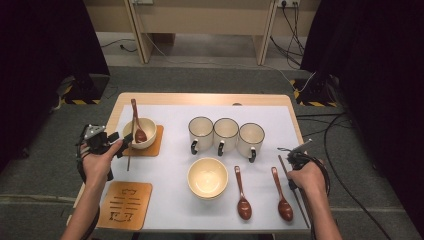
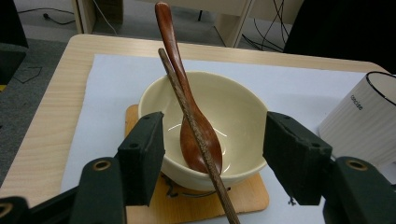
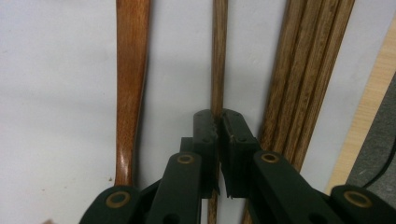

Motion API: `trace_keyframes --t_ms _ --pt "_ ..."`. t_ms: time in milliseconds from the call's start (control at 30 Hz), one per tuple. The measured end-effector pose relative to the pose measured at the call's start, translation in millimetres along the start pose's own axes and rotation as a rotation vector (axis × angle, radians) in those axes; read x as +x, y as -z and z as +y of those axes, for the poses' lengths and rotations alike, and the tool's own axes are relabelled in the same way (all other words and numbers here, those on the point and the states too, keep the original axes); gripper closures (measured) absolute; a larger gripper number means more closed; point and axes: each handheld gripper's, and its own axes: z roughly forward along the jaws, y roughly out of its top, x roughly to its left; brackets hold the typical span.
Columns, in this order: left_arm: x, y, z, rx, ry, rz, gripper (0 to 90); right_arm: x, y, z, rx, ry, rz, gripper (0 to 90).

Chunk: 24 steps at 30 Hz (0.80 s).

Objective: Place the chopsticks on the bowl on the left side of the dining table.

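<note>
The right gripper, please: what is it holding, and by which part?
The right gripper is shut on a single chopstick, somewhere along its shaft, beside more chopsticks.

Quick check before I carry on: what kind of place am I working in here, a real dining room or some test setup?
Most likely a test setup, not a dining room. The table sits between black curtains, cables trail across the grey carpet, and hazard-striped tape marks the floor. The mugs and bowls stand in staged rows.
</note>
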Motion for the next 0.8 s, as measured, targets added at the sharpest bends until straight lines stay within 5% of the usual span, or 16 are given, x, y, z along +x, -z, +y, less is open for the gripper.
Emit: trace_keyframes --t_ms 300,800 --pt "0.7 0.0 0.0 0.000 0.002 0.004 37.7 -3.4 3.3 1.0 -0.006 -0.019 0.031 85.7" --pt "-0.1 1.4 0.5 -0.003 0.002 0.007 37.9 -2.4 25.5 1.6 -0.108 -0.028 0.031 85.7"
